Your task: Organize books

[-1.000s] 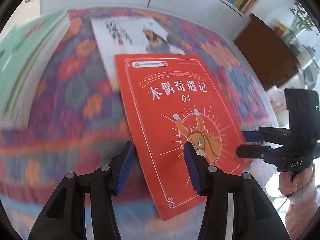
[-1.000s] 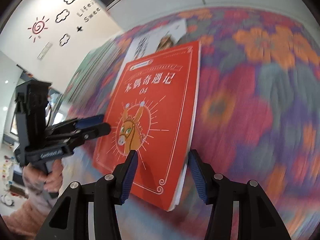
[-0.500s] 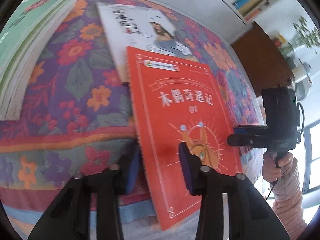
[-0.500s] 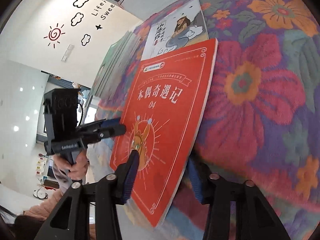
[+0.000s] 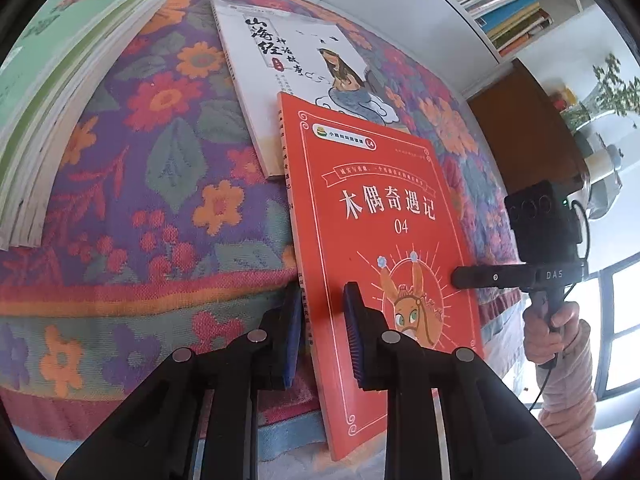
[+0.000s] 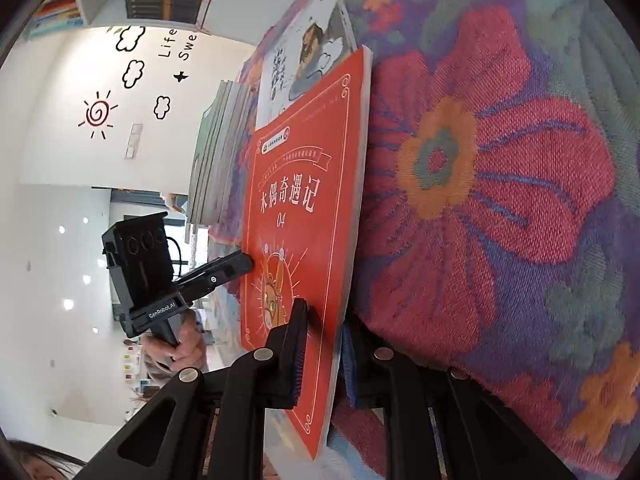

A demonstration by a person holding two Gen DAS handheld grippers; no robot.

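A red book with a donkey on its cover lies on the floral tablecloth, its near end past the table edge. My left gripper is shut on its spine edge, pads pressed above and below. My right gripper is shut on the opposite long edge of the red book, its jaws just closing tight. Each gripper shows in the other's view: the right gripper, the left gripper. The red book's far end overlaps a white book.
A stack of green books sits at the table's left. Behind the table stand a white shelf of books and a brown cabinet. A person's hand holds the right gripper off the table's right edge.
Both grippers have closed from open onto the red book's two long edges. The right gripper dropped lower and rolled; the left one moved in closer to the spine.
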